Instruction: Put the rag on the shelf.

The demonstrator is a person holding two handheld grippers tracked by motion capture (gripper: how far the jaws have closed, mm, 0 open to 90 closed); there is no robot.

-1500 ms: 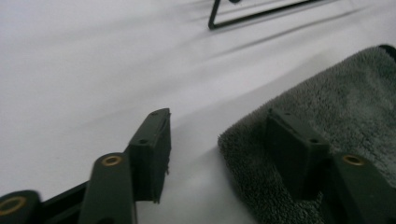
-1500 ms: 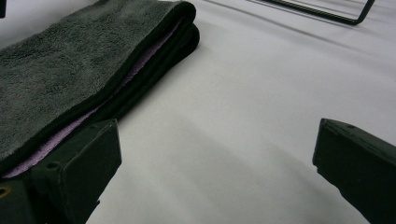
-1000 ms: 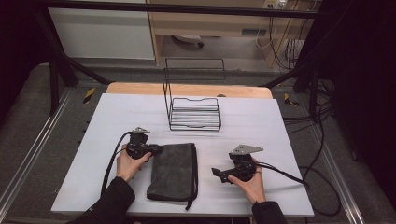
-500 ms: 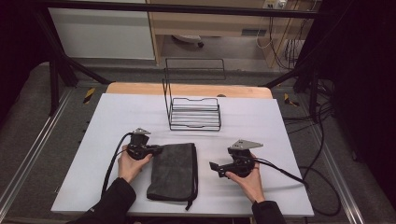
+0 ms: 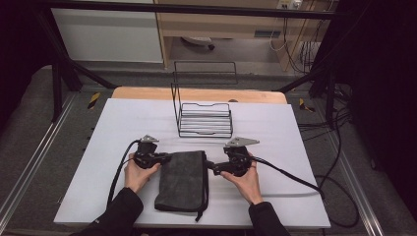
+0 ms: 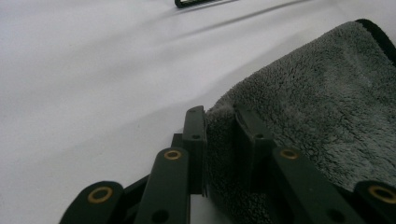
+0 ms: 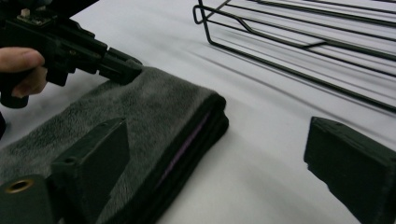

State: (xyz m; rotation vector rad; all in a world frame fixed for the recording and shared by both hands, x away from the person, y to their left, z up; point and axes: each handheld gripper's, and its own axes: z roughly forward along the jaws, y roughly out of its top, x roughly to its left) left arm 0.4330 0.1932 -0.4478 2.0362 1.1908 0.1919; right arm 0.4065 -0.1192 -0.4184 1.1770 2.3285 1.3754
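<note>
- The left gripper (image 5: 164, 158) is held low in the left hand (image 5: 136, 172), and its jaws are closed tight on something soft.
- The right gripper (image 5: 211, 165) is held low in the right hand (image 5: 244, 178), and its jaws are spread wide apart.
- Both forearms are stretched forward in dark sleeves.

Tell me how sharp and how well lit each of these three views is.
High view: white table bright, surroundings nearly black, slightly soft. Left gripper view: towel pile crisp, near tongs blurred, rack shadows streak the top. Right gripper view: towel fold sharp, wire rack clear, near tongs dark and out of focus.
</note>
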